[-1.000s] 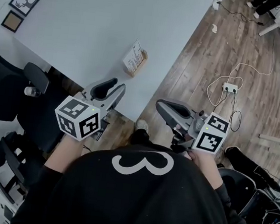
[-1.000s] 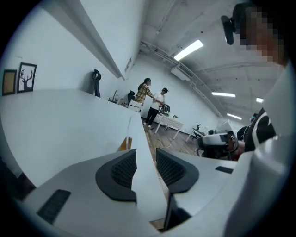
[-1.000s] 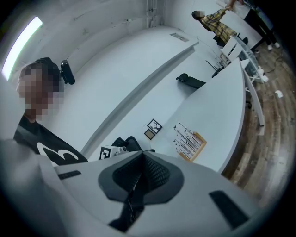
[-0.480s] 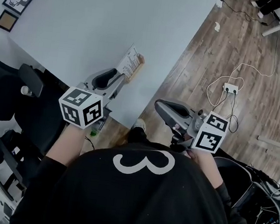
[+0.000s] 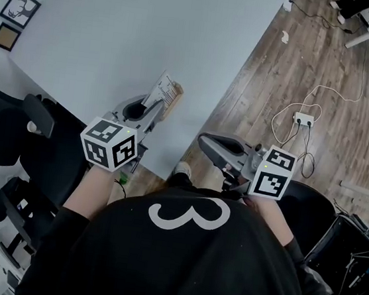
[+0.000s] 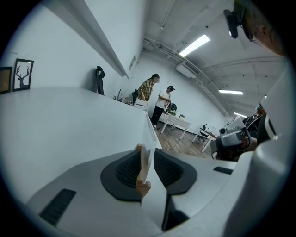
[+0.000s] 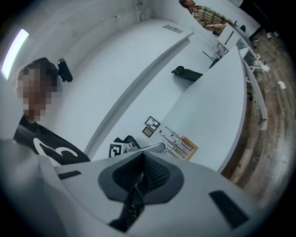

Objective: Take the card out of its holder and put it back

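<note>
Holder (image 5: 172,100) is sitting near the table (image 5: 118,35) edge w/ card (image 5: 160,87) standing in its slot. I'm watching L gripper (image 5: 149,108) reaching in over that edge. Its jaws are standing roughly half apart and have just been closing, w/ holder and card edge-on between the pads (image 6: 125,169), and I'm not seeing the pads pressing on either yet. R gripper (image 5: 204,141) is hanging off the table over the wood floor (image 5: 301,64), apart from holder, jaws sitting together w/ nothing between. Two people (image 6: 149,90) are standing far back in L gripper view.
</note>
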